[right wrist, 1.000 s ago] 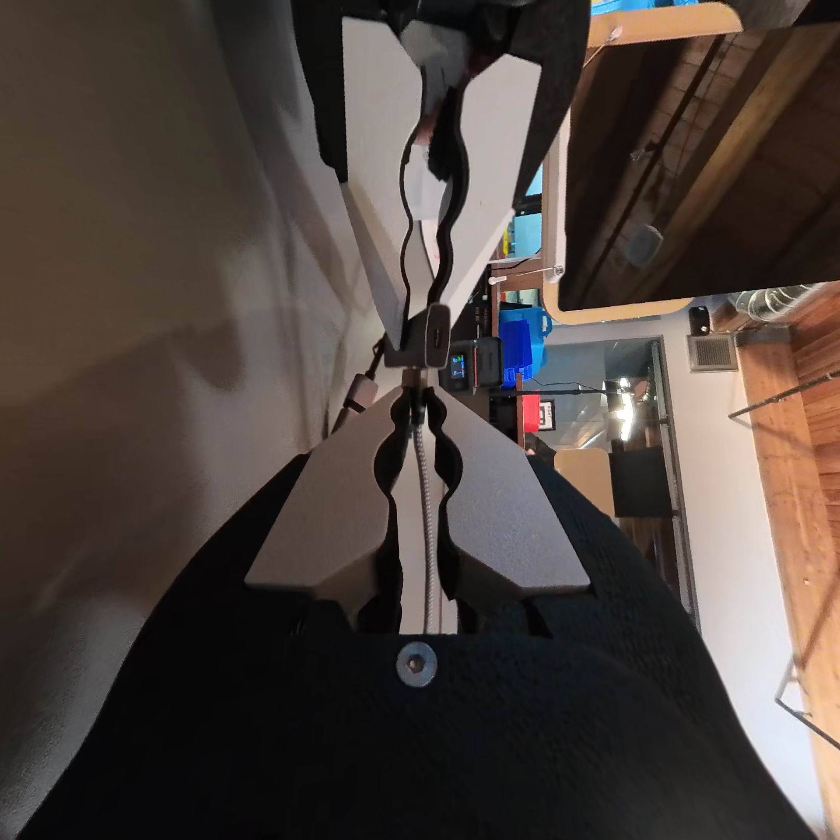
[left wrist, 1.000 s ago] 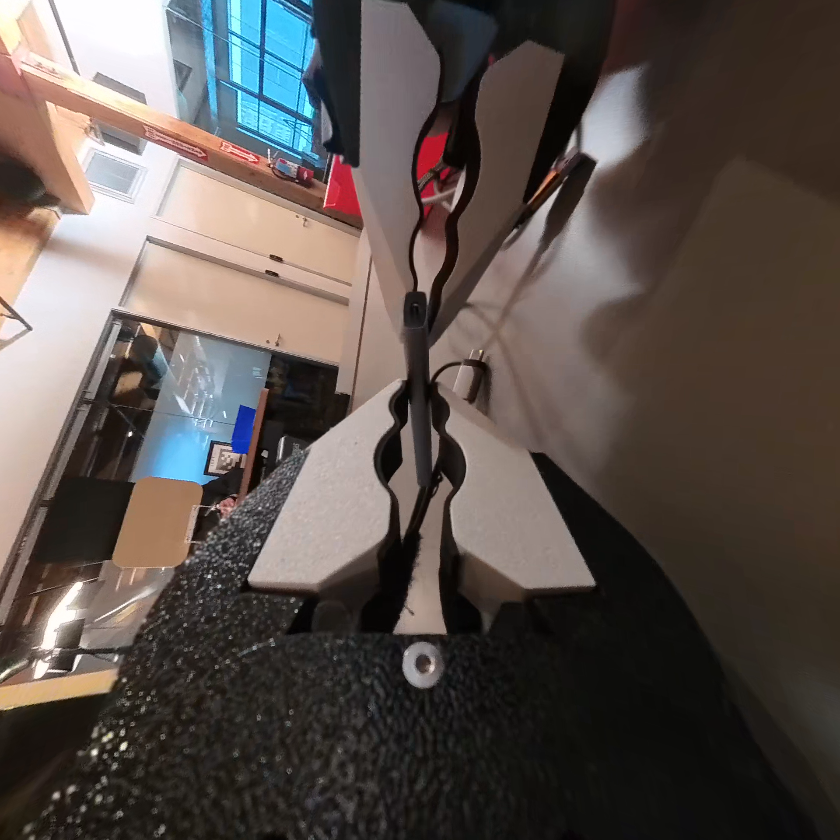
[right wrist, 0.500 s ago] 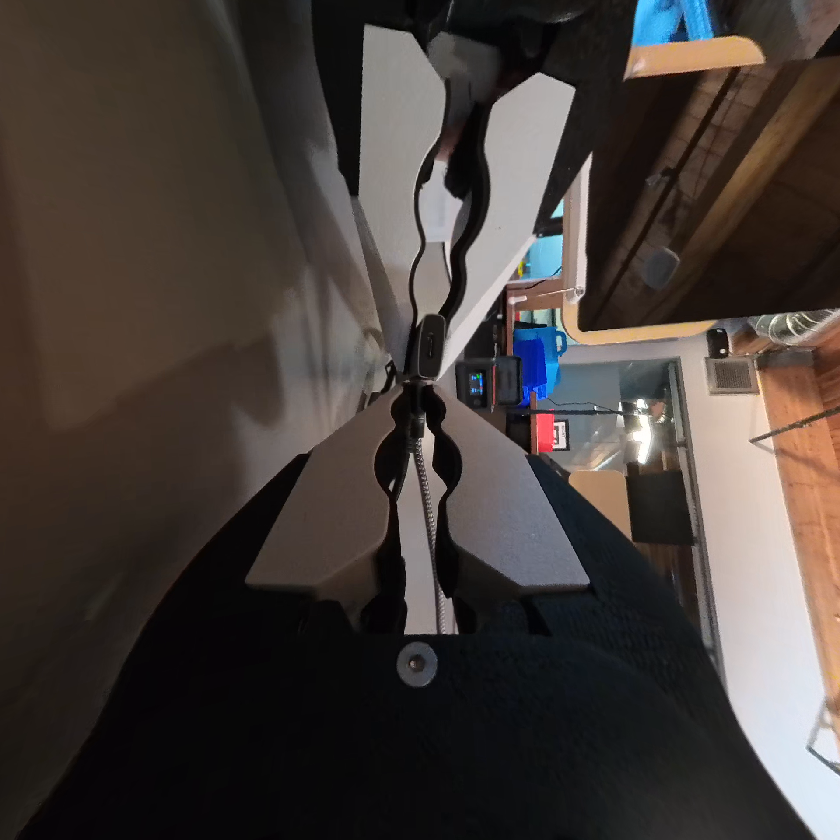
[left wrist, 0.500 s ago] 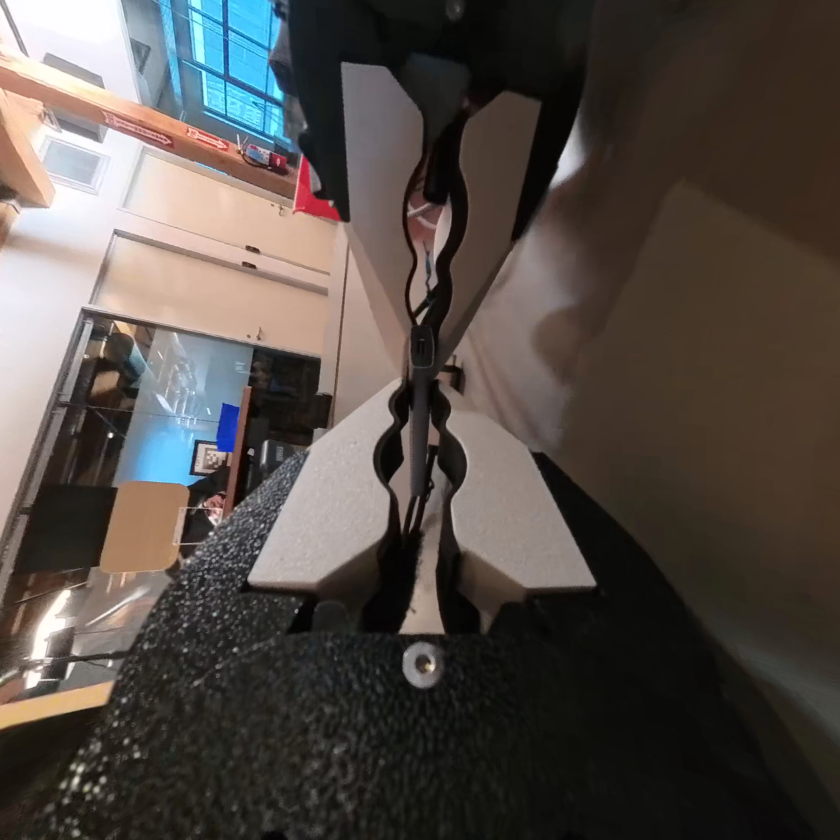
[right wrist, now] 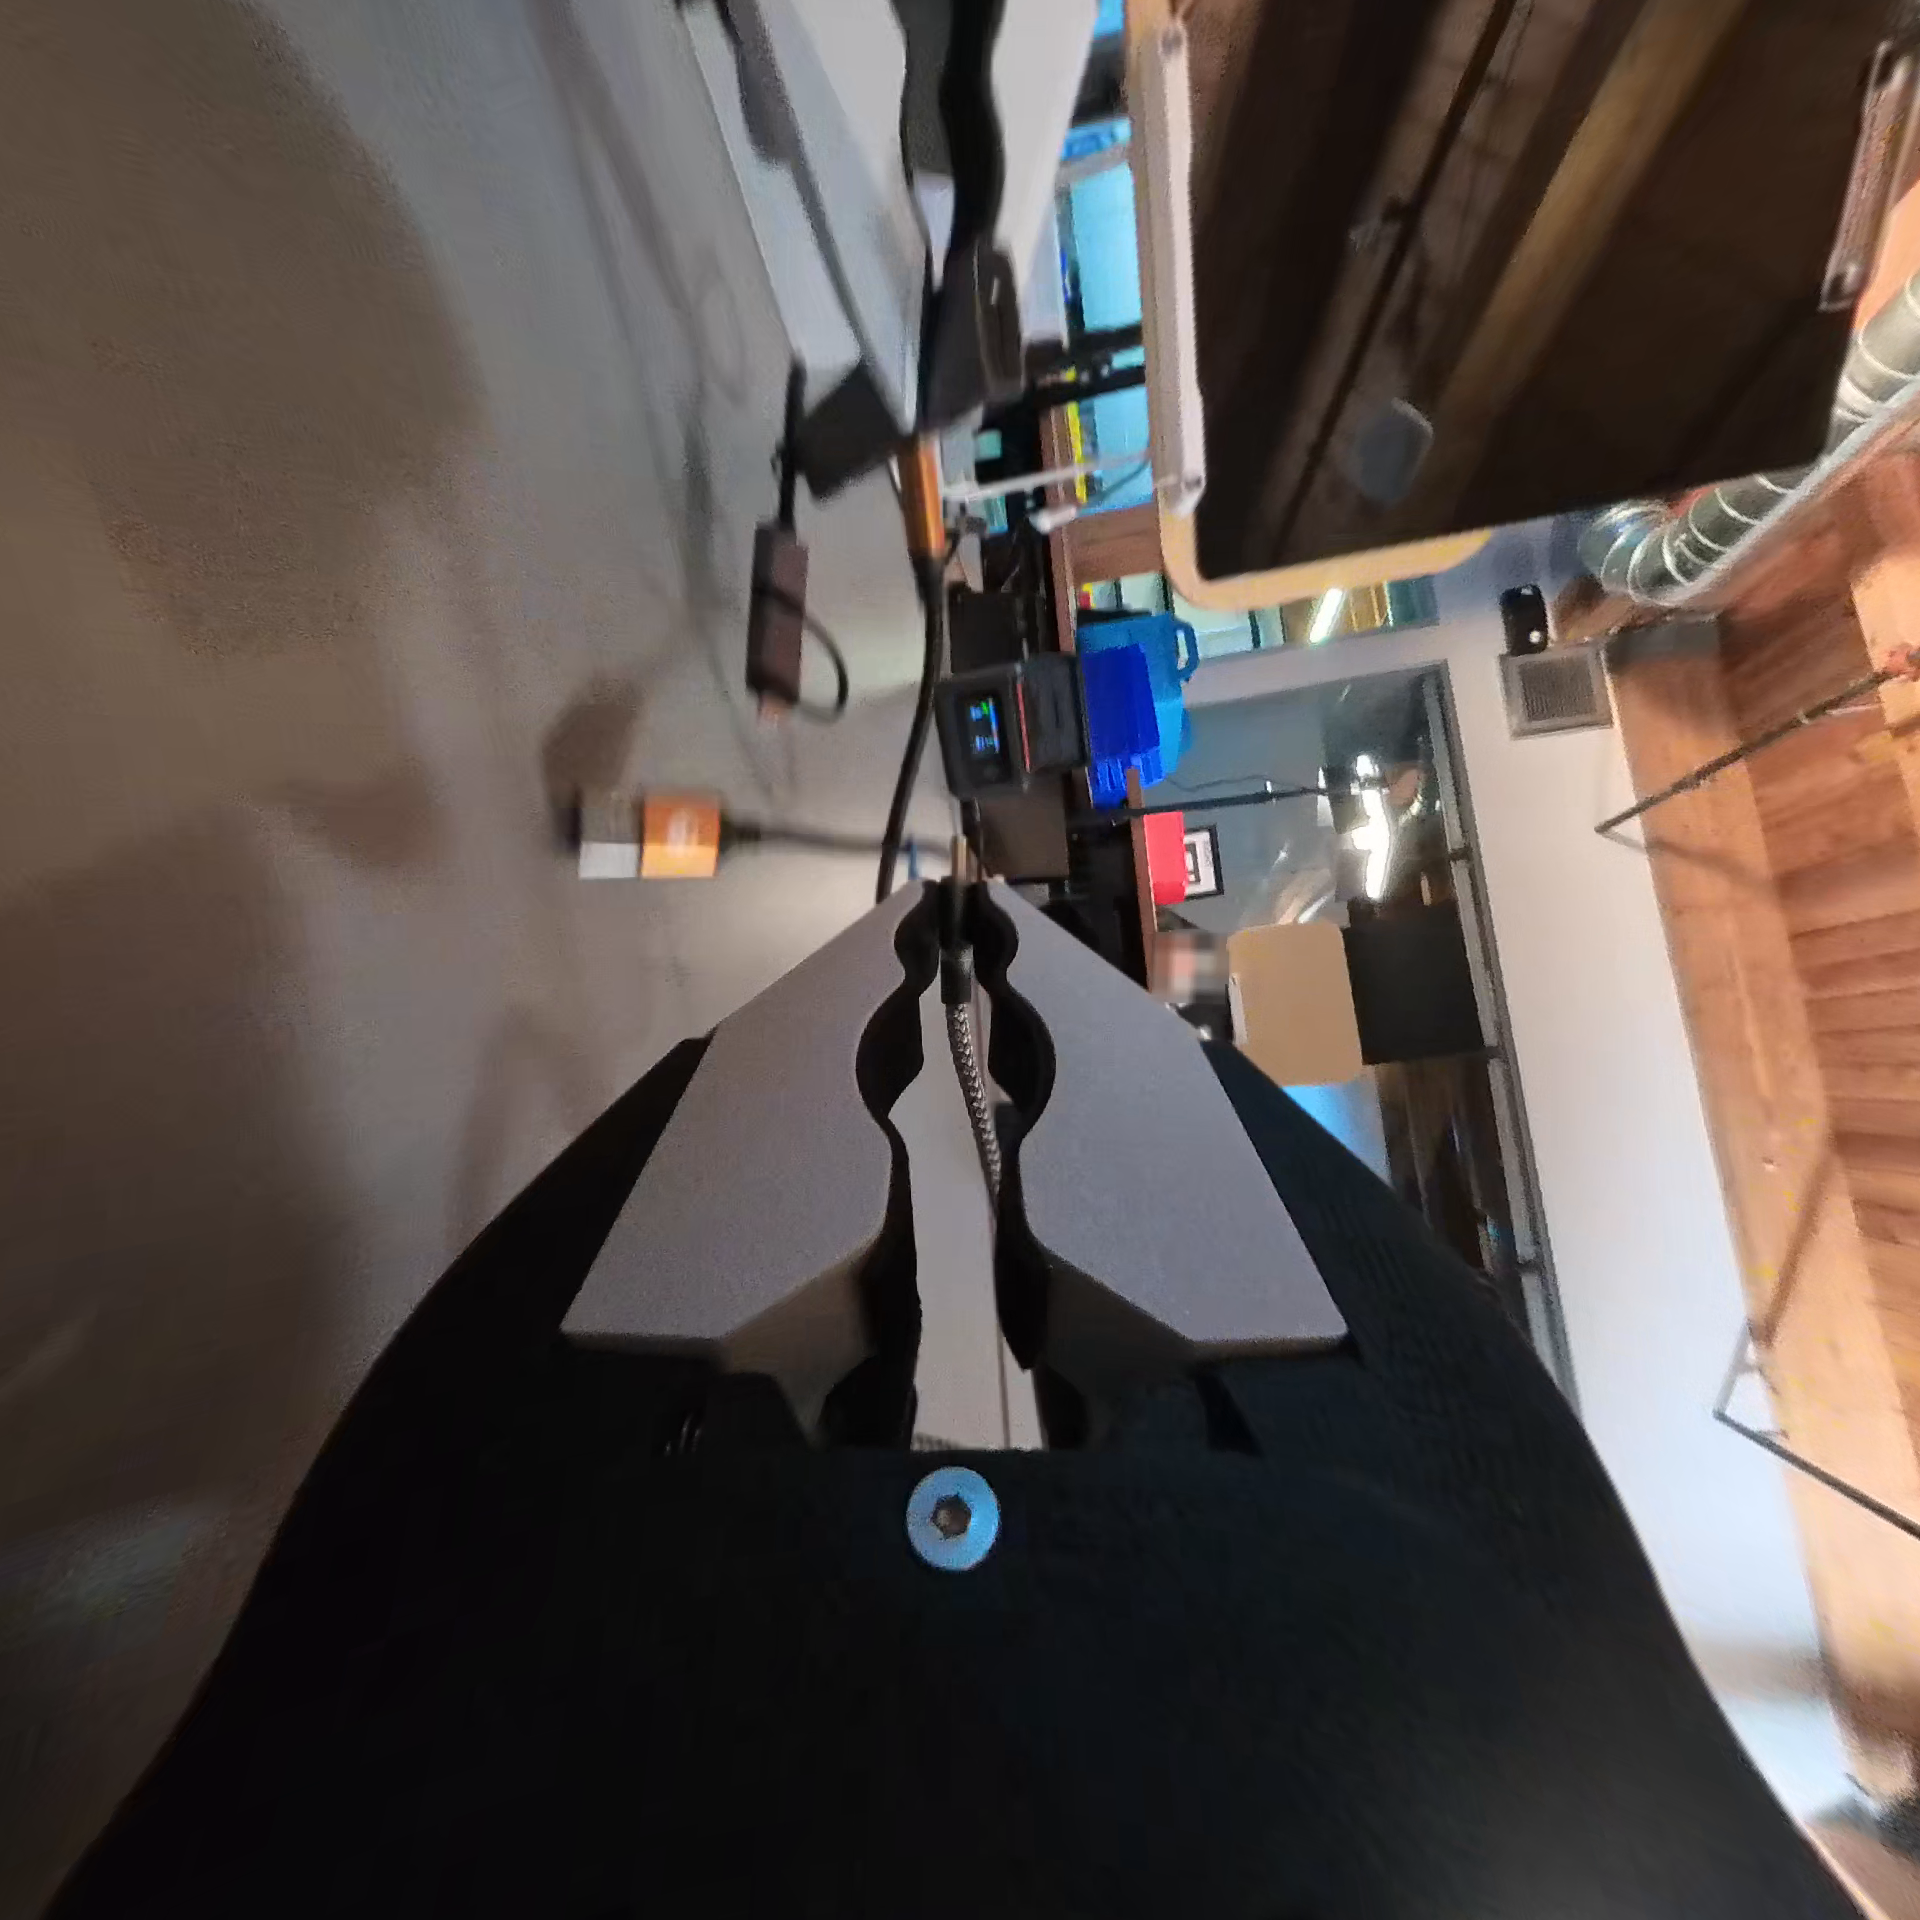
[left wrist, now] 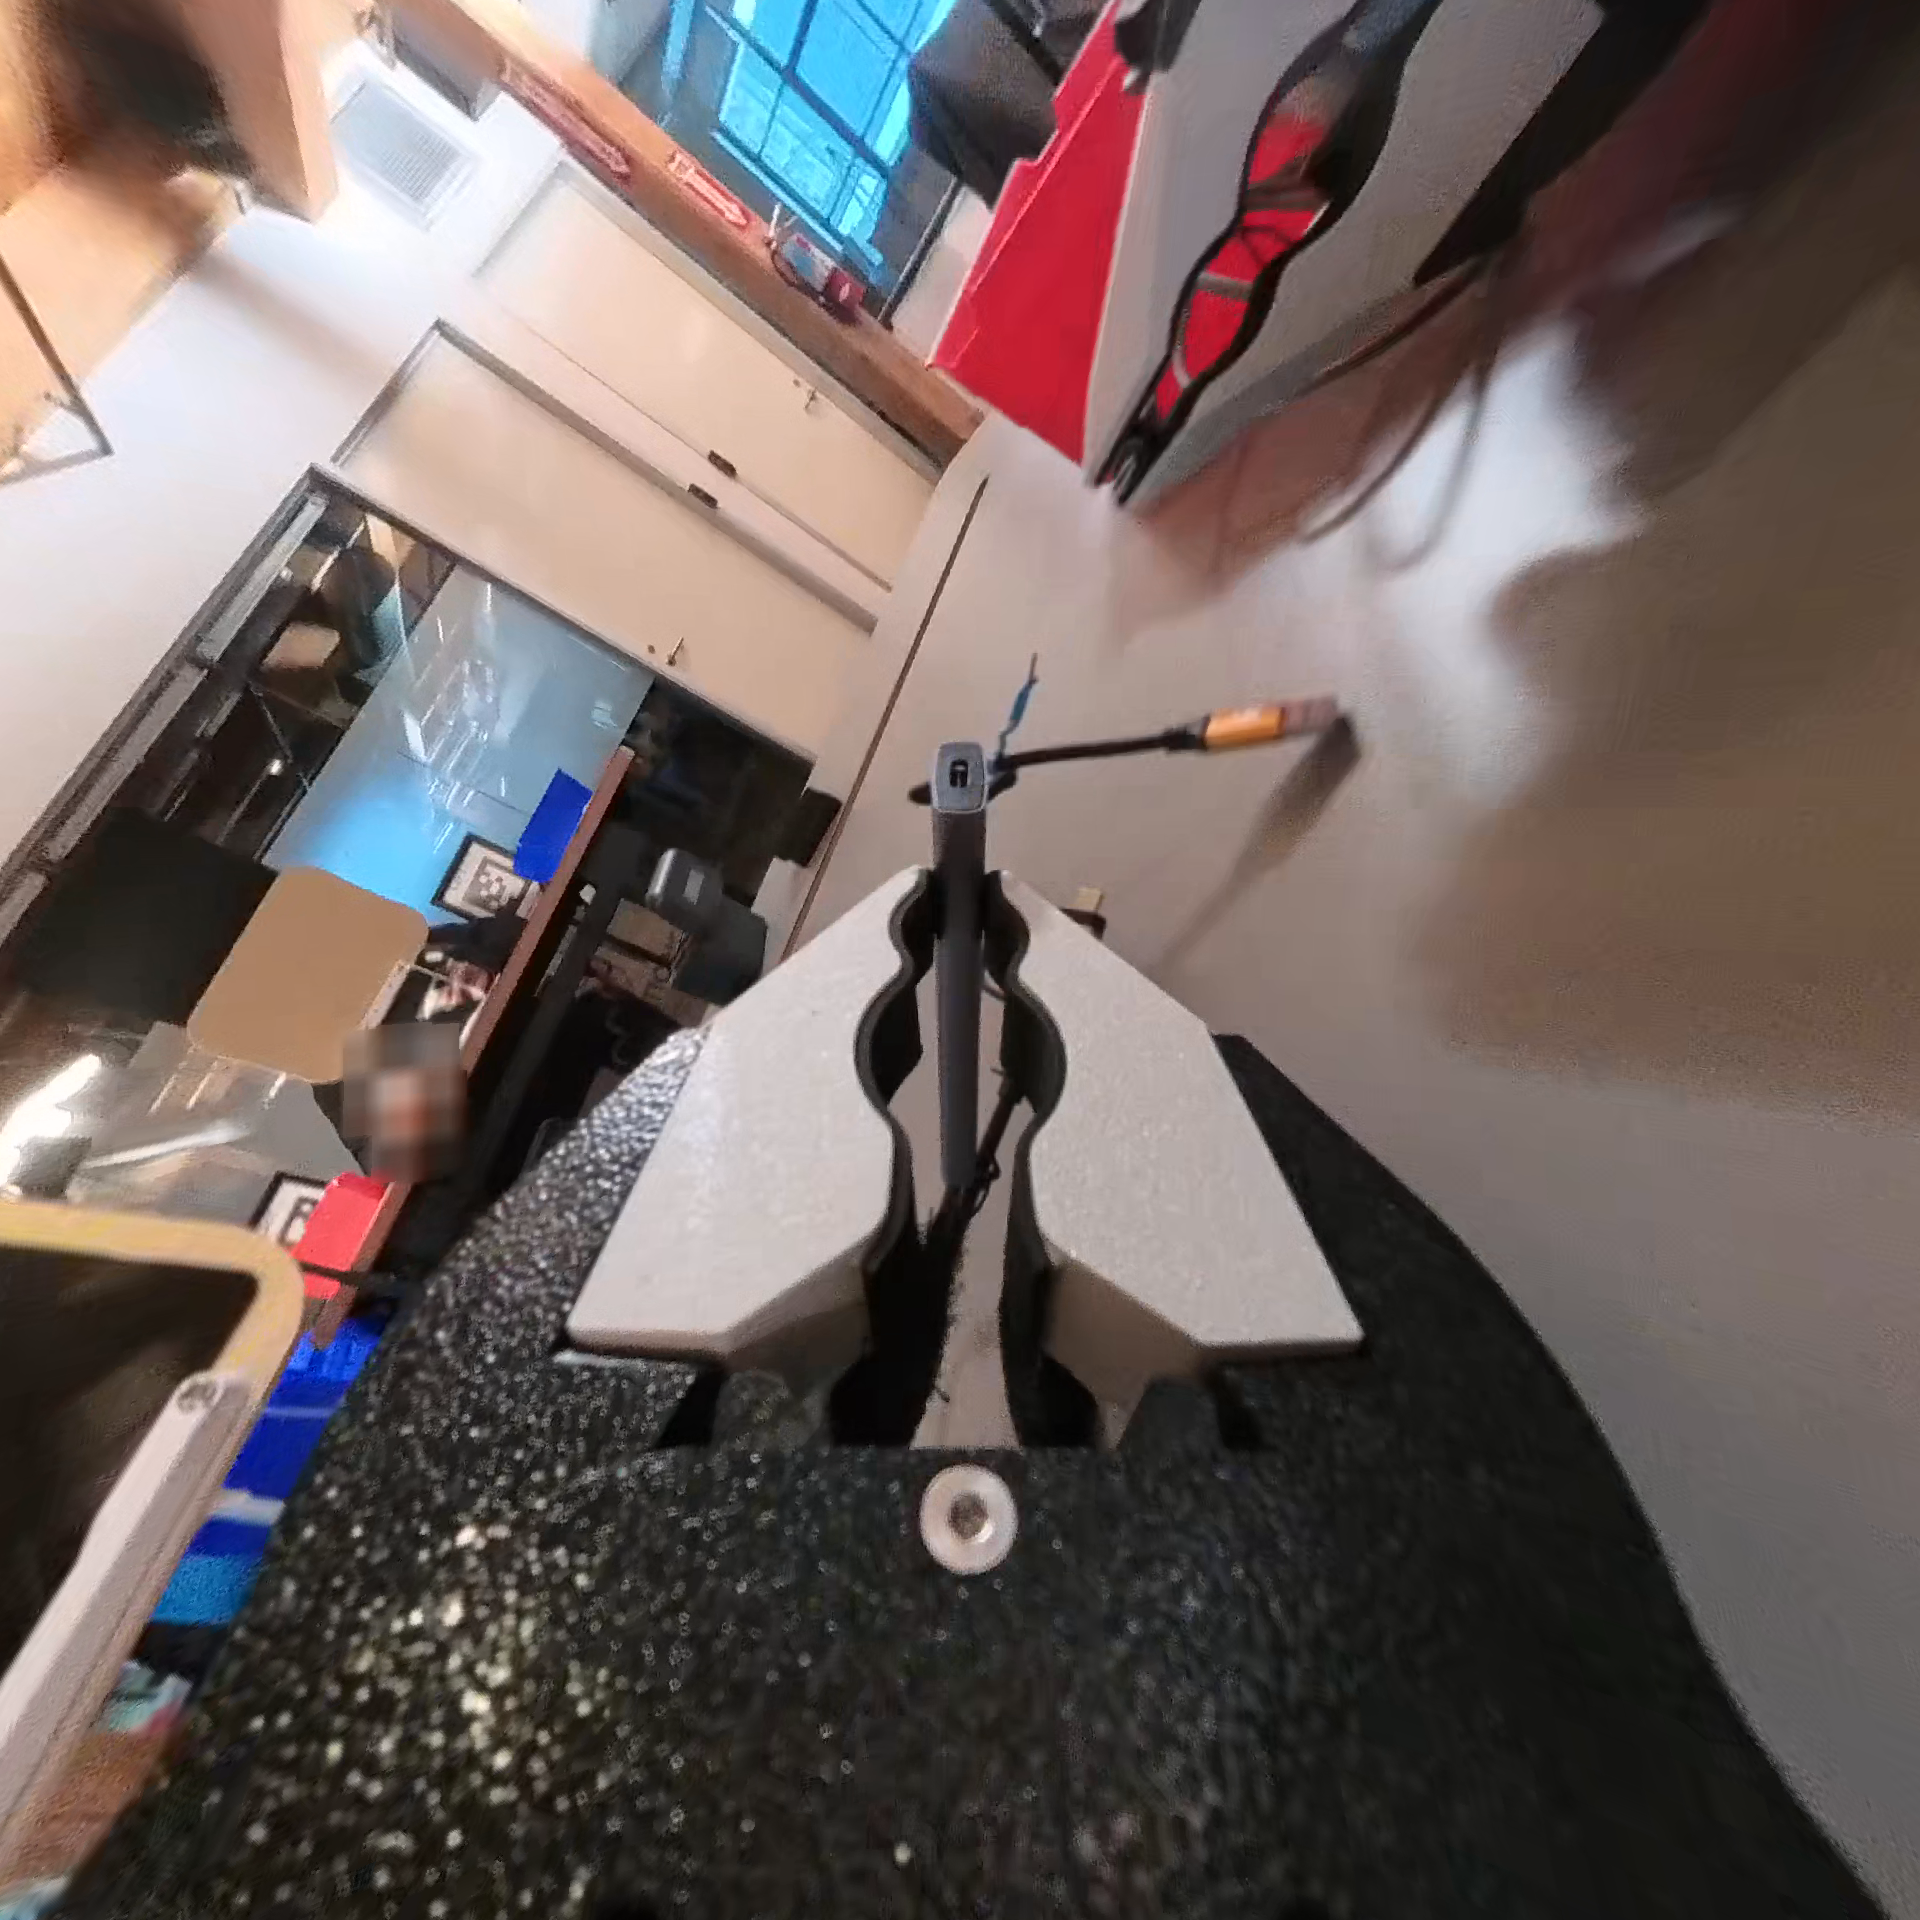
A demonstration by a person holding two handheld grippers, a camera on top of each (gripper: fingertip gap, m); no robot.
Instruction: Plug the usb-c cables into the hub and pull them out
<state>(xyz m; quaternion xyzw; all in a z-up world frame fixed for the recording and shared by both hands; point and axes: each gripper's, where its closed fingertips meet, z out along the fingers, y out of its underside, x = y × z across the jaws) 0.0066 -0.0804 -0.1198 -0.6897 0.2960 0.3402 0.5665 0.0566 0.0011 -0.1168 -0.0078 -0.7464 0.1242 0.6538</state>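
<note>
My left gripper [left wrist: 961,883] is shut on a slim dark grey hub [left wrist: 958,987], held edge-on, with its end port [left wrist: 961,774] facing forward and empty. My right gripper [right wrist: 951,891] is shut on a braided usb-c cable [right wrist: 971,1070], whose metal plug tip [right wrist: 958,864] pokes out in front of the fingertips. The two grippers are apart. The right gripper shows blurred at the top right of the left wrist view [left wrist: 1247,208]. The left gripper shows blurred at the top of the right wrist view [right wrist: 935,156].
Both grippers hover beside a pale table [left wrist: 1558,1039]. On it lie a black cable with an orange plug [left wrist: 1247,724], also in the right wrist view [right wrist: 681,834], and a dark adapter [right wrist: 779,613]. A small black device with a screen [right wrist: 982,743] stands beyond.
The grippers were tip to tip with the plug at the hub's end port. They have pulled apart, the plug is out of the hub, and both views have swung.
</note>
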